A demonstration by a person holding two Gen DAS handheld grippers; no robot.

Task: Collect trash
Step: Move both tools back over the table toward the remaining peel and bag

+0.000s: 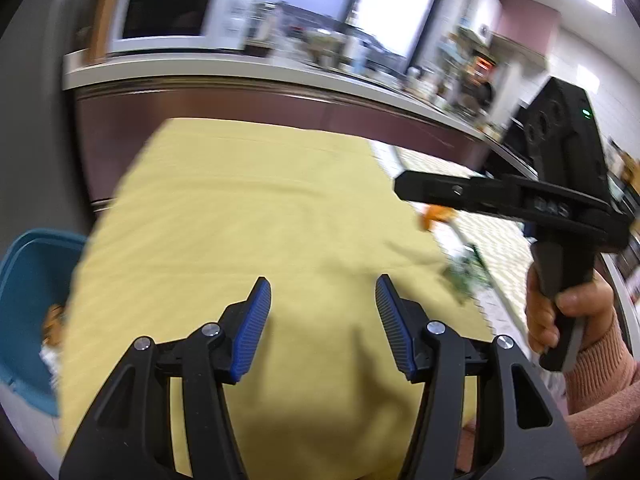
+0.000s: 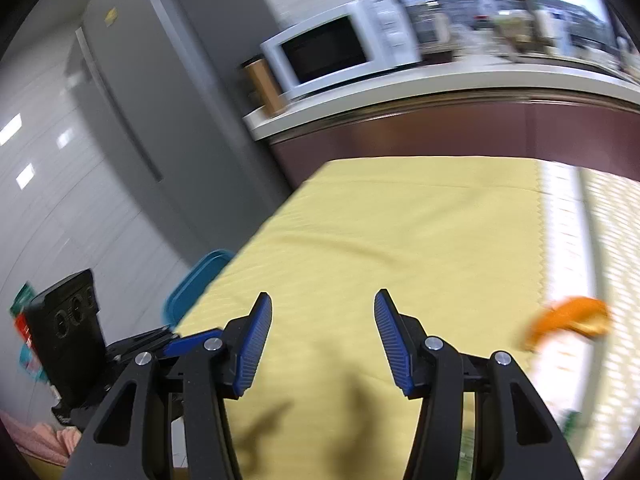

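Observation:
My left gripper (image 1: 323, 292) is open and empty above a yellow tablecloth (image 1: 248, 216). My right gripper (image 2: 323, 308) is open and empty above the same cloth (image 2: 400, 232). An orange peel (image 2: 568, 320) lies on the patterned cloth to the right; in the left wrist view it (image 1: 434, 216) shows just under the right gripper's body (image 1: 520, 200). A green wrapper (image 1: 468, 276) lies near the cloth's right edge. A blue bin (image 1: 28, 280) stands left of the table with some trash inside; its rim (image 2: 196, 280) shows in the right wrist view.
A counter (image 1: 240, 72) with a white microwave (image 1: 176, 16) runs behind the table. A grey fridge (image 2: 160, 100) stands at the left. A white patterned cloth (image 2: 600, 260) covers the table's right part. The left gripper's body (image 2: 68, 332) shows at lower left.

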